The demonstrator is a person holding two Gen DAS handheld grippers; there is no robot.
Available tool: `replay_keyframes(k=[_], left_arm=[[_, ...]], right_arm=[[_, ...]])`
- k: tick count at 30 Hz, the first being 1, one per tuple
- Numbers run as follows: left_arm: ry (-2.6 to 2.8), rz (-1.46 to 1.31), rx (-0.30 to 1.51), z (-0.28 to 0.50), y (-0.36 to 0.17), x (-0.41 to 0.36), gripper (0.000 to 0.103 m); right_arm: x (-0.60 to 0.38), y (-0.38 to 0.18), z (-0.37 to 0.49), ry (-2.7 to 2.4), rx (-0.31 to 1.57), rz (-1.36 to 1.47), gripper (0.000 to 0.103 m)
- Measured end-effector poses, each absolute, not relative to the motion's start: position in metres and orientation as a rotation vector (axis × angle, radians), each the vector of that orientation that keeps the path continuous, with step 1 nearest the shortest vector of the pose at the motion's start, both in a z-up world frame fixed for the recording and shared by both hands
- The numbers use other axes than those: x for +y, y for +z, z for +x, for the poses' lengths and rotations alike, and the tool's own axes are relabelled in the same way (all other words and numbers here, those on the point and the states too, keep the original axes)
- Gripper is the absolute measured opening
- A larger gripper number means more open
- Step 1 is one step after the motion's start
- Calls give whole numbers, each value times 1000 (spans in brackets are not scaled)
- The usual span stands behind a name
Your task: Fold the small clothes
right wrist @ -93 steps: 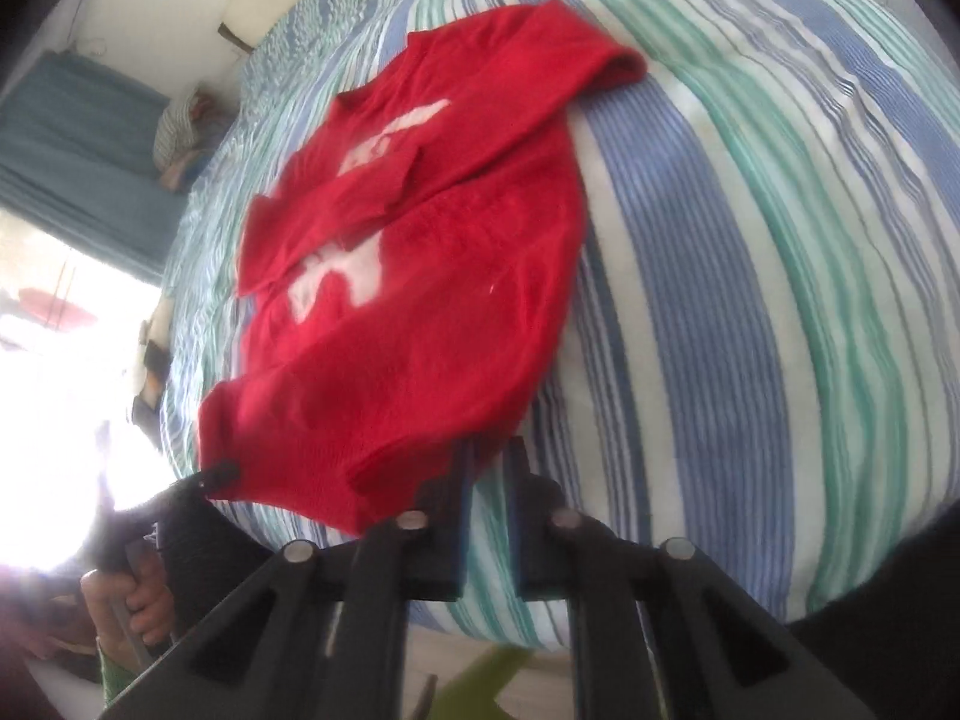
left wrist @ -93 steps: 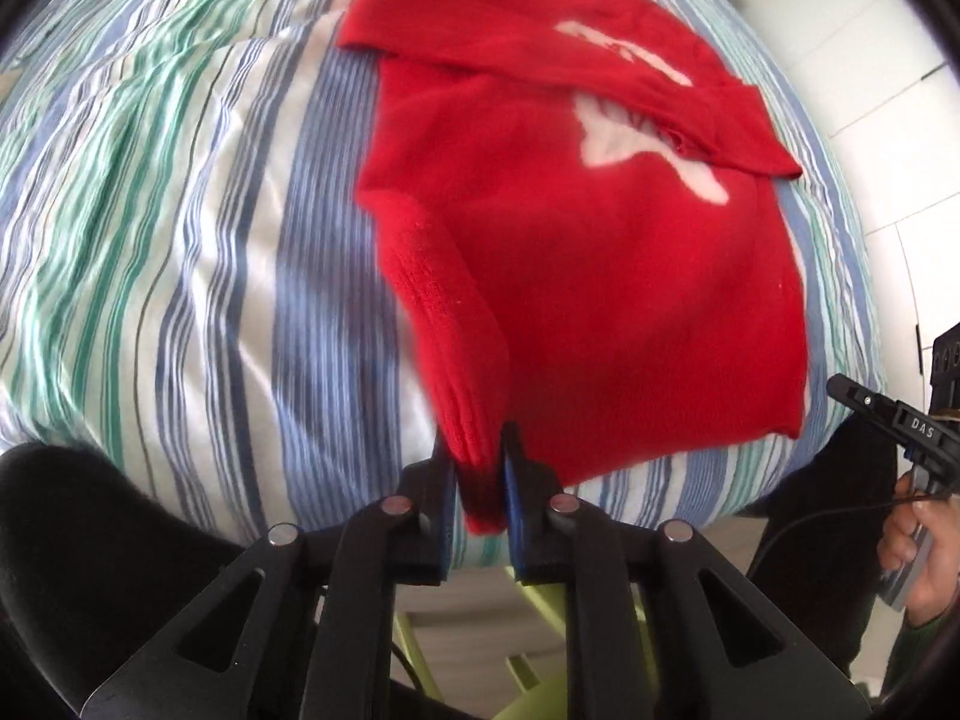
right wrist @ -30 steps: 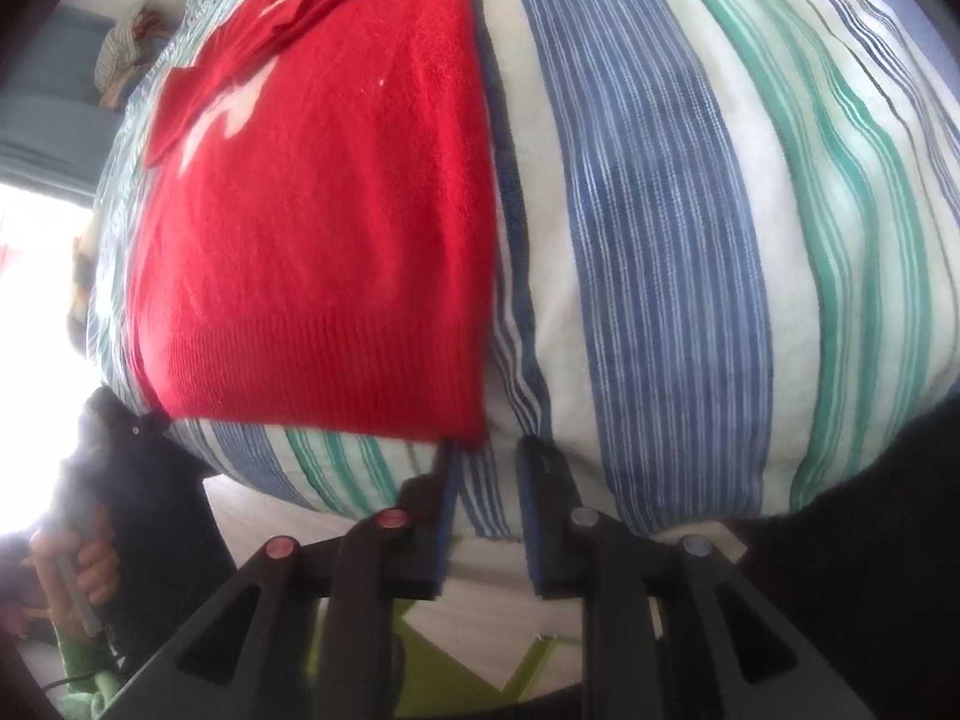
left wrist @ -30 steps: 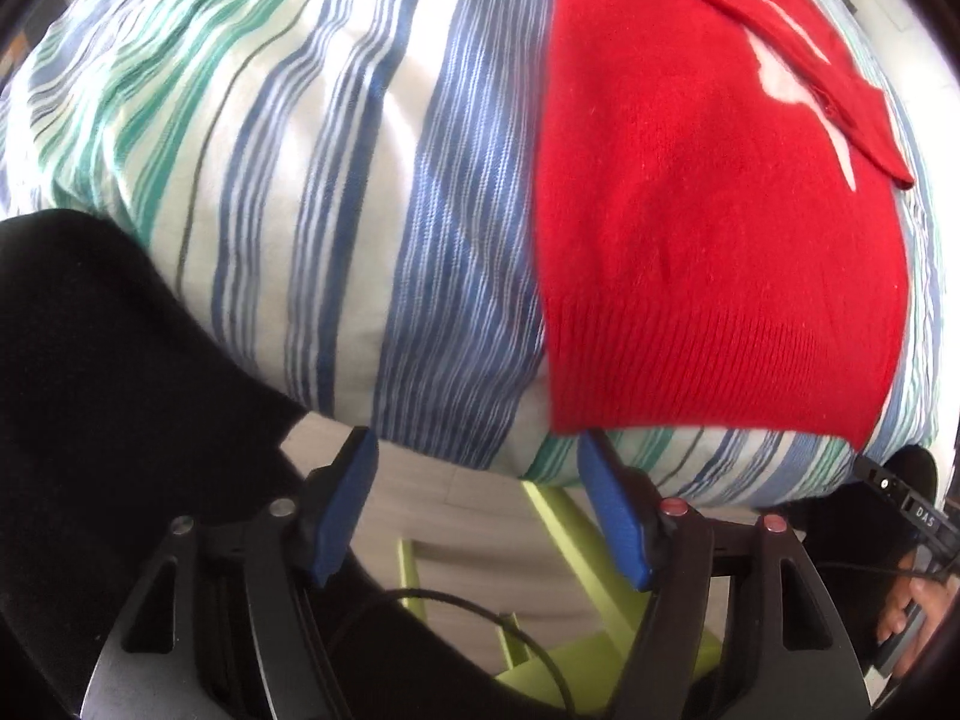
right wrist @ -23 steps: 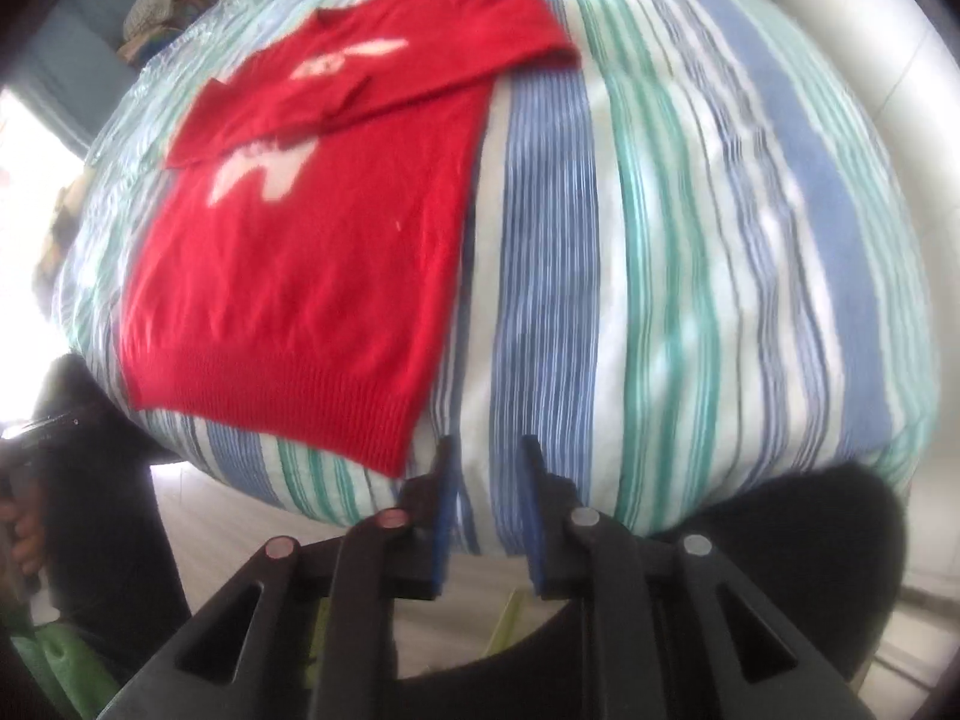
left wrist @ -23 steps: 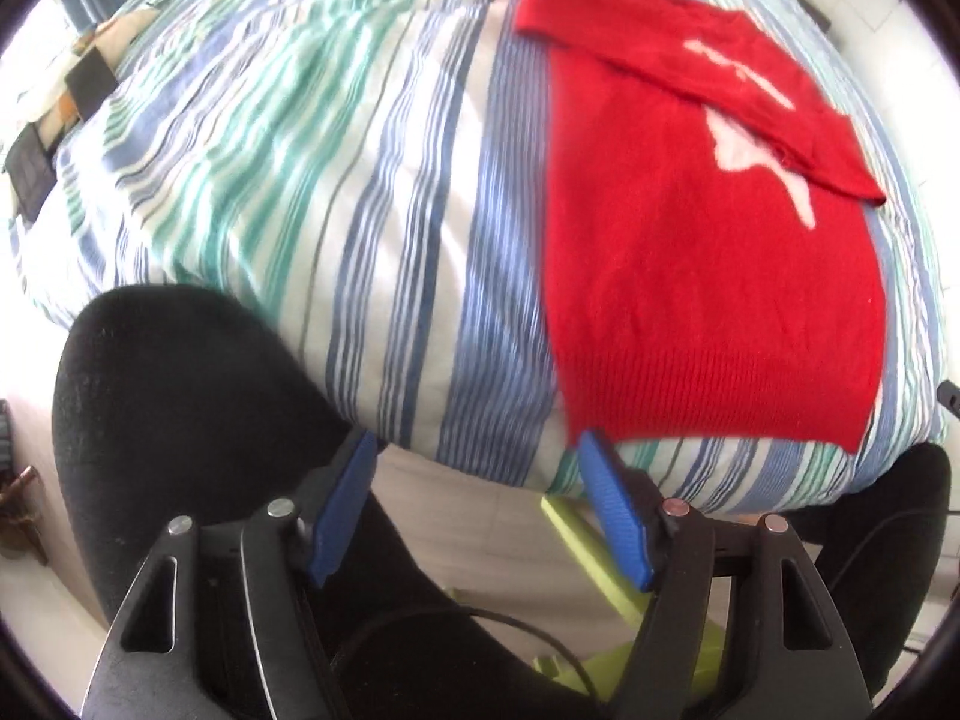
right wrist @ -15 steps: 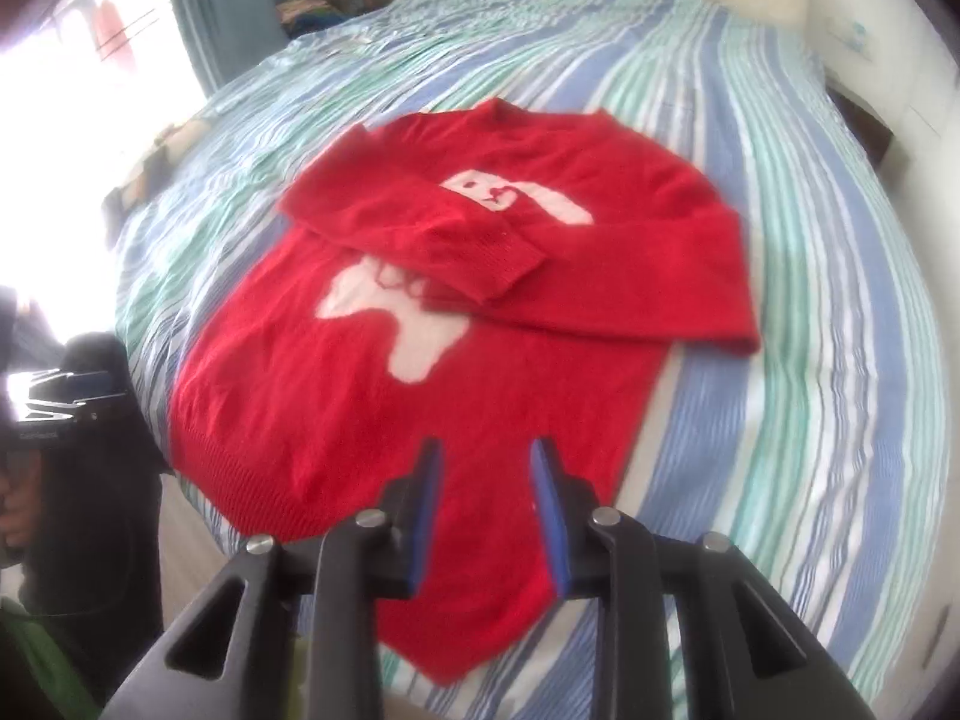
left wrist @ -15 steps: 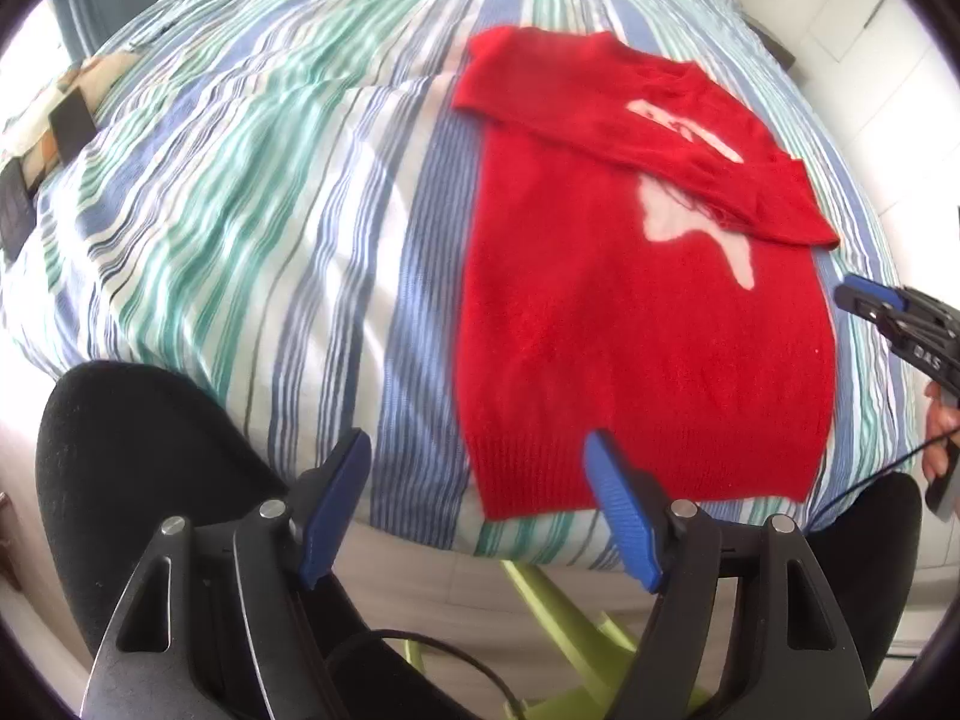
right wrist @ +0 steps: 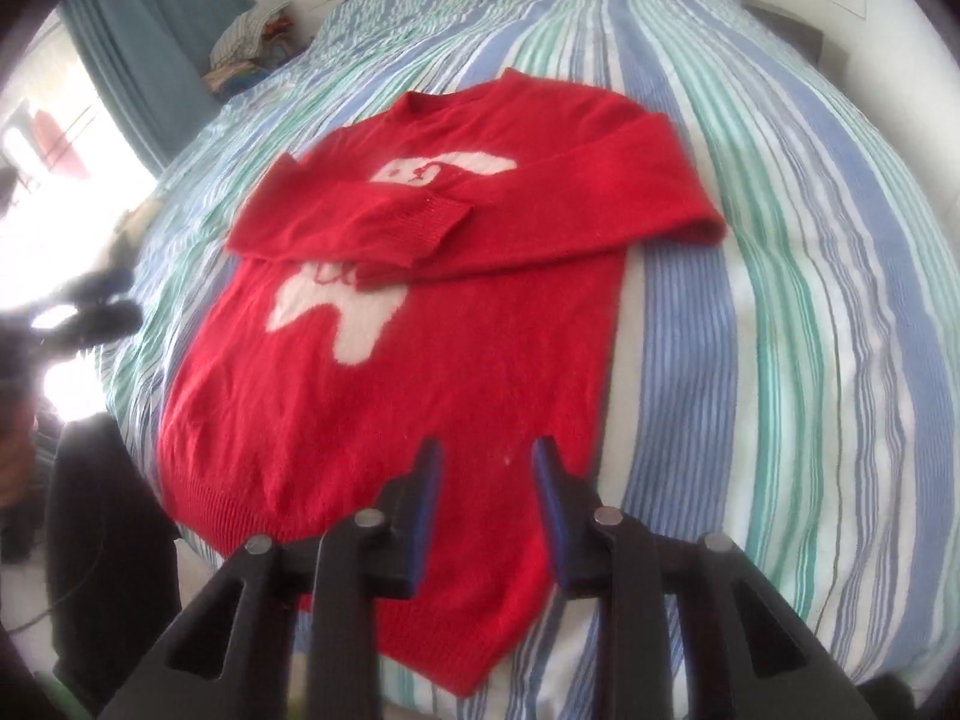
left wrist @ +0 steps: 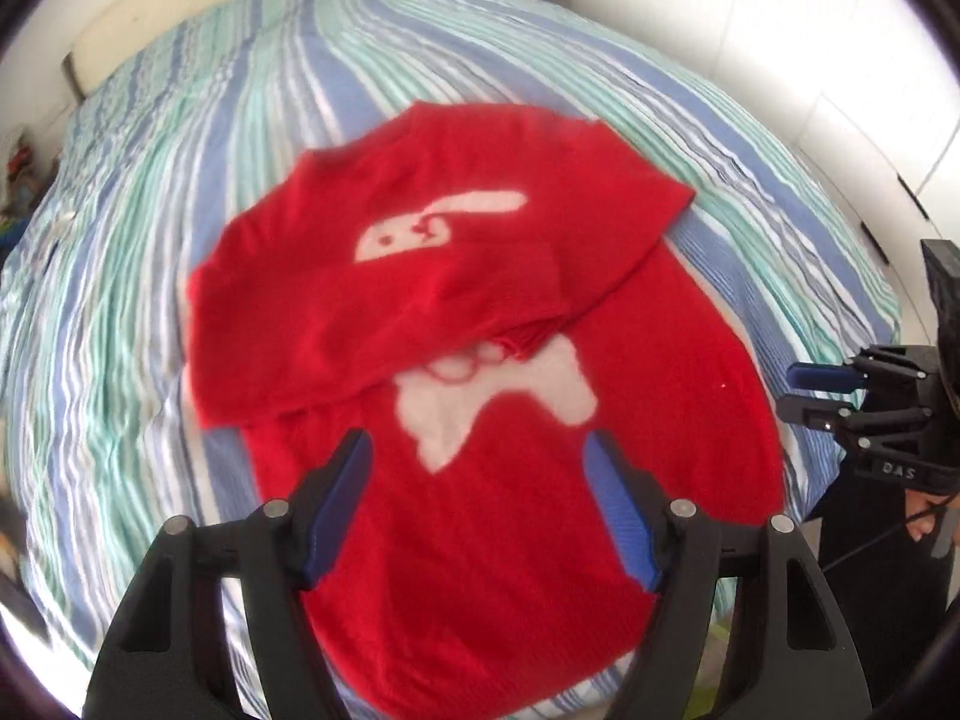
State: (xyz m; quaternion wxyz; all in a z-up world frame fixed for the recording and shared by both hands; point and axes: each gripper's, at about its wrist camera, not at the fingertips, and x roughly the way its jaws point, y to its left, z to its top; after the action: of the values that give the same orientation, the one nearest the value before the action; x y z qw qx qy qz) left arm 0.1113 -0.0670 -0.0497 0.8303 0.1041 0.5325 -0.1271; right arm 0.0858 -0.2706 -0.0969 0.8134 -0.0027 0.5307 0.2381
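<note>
on the striped bed: one red sweater, flat, front up, white rabbit motif showing, both sleeves folded across the chest. long axis runs from hem at the near bed edge to collar at the far end. left gripper: fingers spread wide, empty, above the lower body of the garment. right gripper: fingers parted, empty, above the hem's right side. both lie close to the hem; the collar is well apart, straight ahead. judged next: hem-to-collar fold. surface: soft blue, green and white bedding. room: blue curtain, bright window at left, white walls.
</note>
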Motion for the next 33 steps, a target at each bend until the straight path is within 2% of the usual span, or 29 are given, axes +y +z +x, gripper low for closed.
replay_keyframes(k=[2,4,8,15,17,24,26,28,29,30,31,32,33], left_arm=[[-302,314,1183,136,-77,-94,48],[-291,373,1221,157,-101,-111,44],[-279,377,1225,181,-125,-123,42],[-375,208,1249,186,-117,-103,42],[-420,208,1271,183,-114,-101,47],[-404,272,1242,191,-109,-122,49],[-370,246,1240,204,-111,-121,58],[-348,237,1245,209,-114,-123,60],[-342,241,1263,211,-119,-124,57],[-338,246,1291,214,-124,-123,48],[-330,251,1312,215,-129,-122,21],[-313,246,1317,216,-131,-118,11],[-309,201,1310,216,-128,-111,9]], right_arm=[[-291,-102,68,478,1147,53,32],[-308,-105,53,447,1151,108,32],[-333,-103,31,405,1125,179,32],[-341,-105,21,389,1105,210,34],[-340,-107,21,393,1106,214,34],[-336,-111,23,396,1110,209,34],[-337,-110,22,394,1107,211,34],[-336,-110,20,394,1107,207,34],[-336,-111,20,393,1107,205,34],[-336,-111,19,392,1108,204,34],[-337,-111,19,392,1109,205,34],[-337,-112,20,391,1111,209,34],[-338,-112,20,389,1111,215,34]])
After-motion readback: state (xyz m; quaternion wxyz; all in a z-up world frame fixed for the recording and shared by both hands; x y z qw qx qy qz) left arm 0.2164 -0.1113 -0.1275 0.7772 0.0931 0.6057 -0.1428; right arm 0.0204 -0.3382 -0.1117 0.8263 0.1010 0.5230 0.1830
